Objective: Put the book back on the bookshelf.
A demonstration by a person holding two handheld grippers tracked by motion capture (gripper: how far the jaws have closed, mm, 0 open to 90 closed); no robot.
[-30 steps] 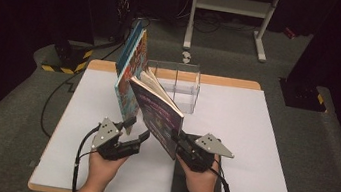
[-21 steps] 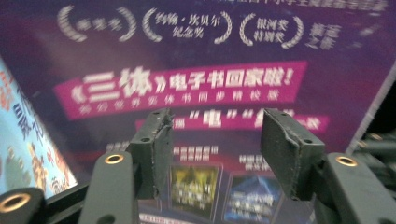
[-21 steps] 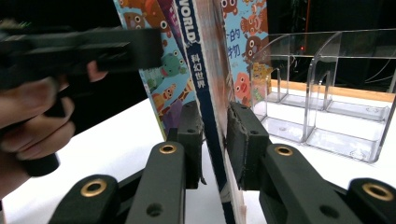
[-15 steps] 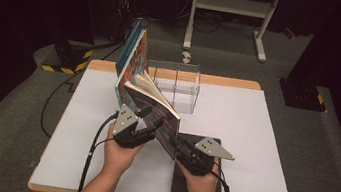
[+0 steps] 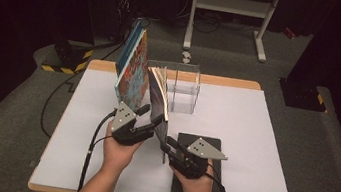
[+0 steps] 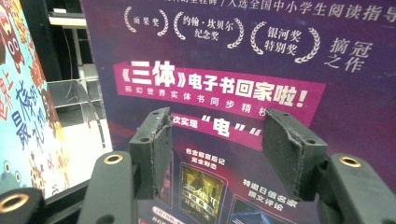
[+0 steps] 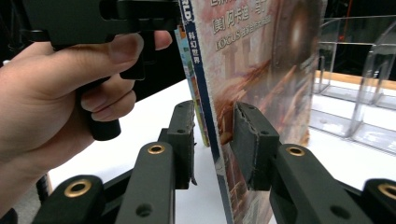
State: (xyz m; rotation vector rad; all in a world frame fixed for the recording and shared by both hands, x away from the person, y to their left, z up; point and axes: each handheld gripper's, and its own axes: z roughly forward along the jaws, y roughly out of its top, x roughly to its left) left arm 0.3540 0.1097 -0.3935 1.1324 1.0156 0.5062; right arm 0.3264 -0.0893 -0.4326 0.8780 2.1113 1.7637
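Note:
A thin purple-covered book (image 5: 158,102) stands almost upright on its lower edge on the white table (image 5: 253,138). My left gripper (image 5: 149,119) is open and its jaws have just been closing. Its pads (image 6: 152,149) face the purple back cover (image 6: 224,93), with nothing between them. My right gripper (image 5: 166,148) straddles the book's near edge (image 7: 212,121). Its jaws have just been opening: the right pad (image 7: 250,140) lies at the cover, while a gap separates the left pad from the spine.
A colourful picture book (image 5: 131,65) stands to the left of the purple one, also seen as the book (image 6: 23,116) in the left gripper view. A clear acrylic holder (image 5: 183,88) stands behind. A black book (image 5: 197,180) lies flat under my right hand.
The purple book has swung from a steep lean to almost upright. My left gripper left the table and moved up and forward to the book's cover. The right gripper stayed in place.

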